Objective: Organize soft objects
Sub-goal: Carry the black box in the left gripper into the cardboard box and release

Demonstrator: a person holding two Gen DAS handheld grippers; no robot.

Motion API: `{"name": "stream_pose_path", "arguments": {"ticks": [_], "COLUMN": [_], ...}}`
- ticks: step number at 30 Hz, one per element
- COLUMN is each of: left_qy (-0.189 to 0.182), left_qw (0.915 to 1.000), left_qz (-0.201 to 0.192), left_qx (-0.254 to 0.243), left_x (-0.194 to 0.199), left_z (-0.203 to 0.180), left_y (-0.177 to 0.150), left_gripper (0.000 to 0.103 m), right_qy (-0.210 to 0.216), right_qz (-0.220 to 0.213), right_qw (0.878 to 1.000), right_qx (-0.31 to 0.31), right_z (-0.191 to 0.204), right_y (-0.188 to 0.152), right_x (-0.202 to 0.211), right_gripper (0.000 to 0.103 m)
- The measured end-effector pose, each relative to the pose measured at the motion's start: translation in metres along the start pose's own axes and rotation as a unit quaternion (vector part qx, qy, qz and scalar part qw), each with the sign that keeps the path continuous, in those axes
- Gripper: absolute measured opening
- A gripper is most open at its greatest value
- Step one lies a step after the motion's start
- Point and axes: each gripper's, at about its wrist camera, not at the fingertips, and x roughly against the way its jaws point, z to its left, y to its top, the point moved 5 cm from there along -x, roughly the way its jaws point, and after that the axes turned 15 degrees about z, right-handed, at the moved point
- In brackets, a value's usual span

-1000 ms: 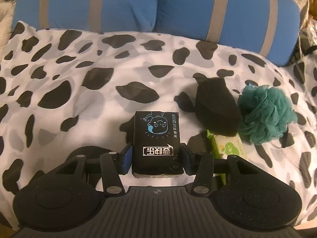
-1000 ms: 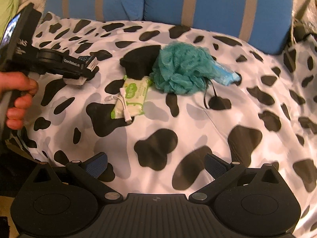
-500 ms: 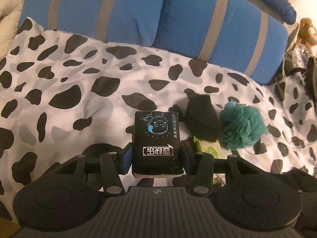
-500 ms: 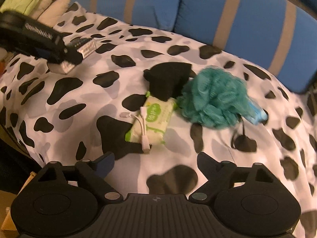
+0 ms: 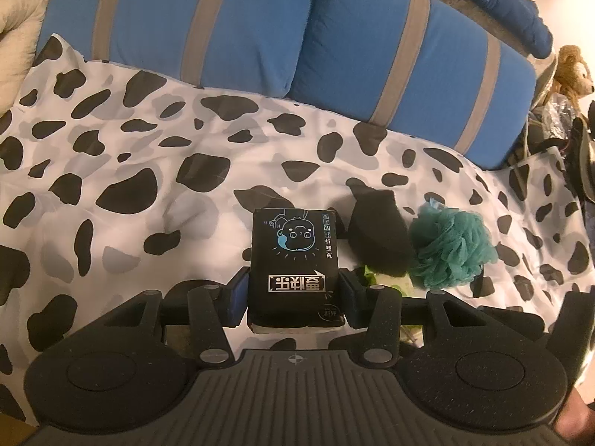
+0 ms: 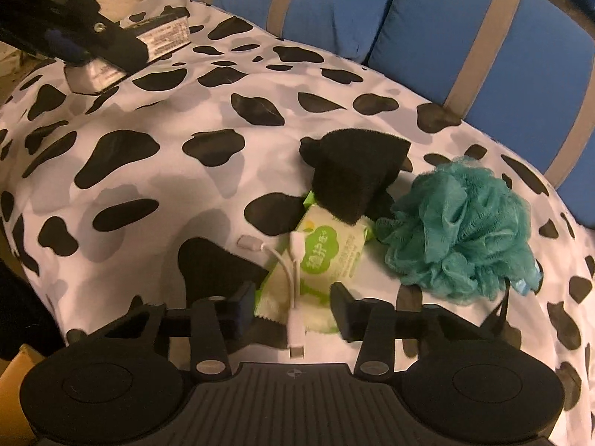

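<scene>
A: The left gripper is clenched on a black tissue pack, its pads pressed against both sides of the pack, which sits at the centre of the left wrist view, lifted above the cow-print cover.

B: And the right gripper?

A: Its jaws have just been closing. They stand on either side of the near end of a green-and-white wipes pack, low in the middle of the right wrist view. Whether the pads already press on the pack cannot be told; a gap seems to show on each side.

B: What lies on that pack?

A: A white cable runs across it, one plug hanging past the near edge. A black sponge rests on the pack's far end.

B: And beside it?

A: A teal bath pouf sits just right of the sponge and pack, touching or nearly so. Blue cushions with grey stripes line the top of the frame.

B: Does the other tool show there?

A: Yes, in the upper left of the right wrist view, with the tissue pack in its jaws. At the far right edge of the left wrist view a plush toy is visible.
</scene>
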Motion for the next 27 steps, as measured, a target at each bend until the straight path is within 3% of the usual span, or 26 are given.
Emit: {"name": "stream_pose_path", "arguments": {"ticks": [9, 10, 27], "left_qy": [-0.006, -0.006, -0.01], "left_qw": [1.0, 1.0, 0.9996], "left_qz": [0.005, 0.006, 0.001], "left_qx": [-0.002, -0.003, -0.027], "left_x": [-0.001, -0.002, -0.004], "left_z": [0.001, 0.0, -0.016], "left_y": [0.001, 0.0, -0.007], "left_gripper": [0.047, 0.047, 0.047], "right_qy": [-0.006, -0.001, -0.001], "right_qz": [0.01, 0.01, -0.018], "right_qw": [1.0, 1.0, 0.999], "right_qx": [0.013, 0.009, -0.049], "right_z": [0.008, 0.007, -0.017], "right_y": [0.002, 0.002, -0.002], "right_x": [-0.008, -0.007, 0.026], "right_gripper": [0.015, 0.007, 0.006]}}
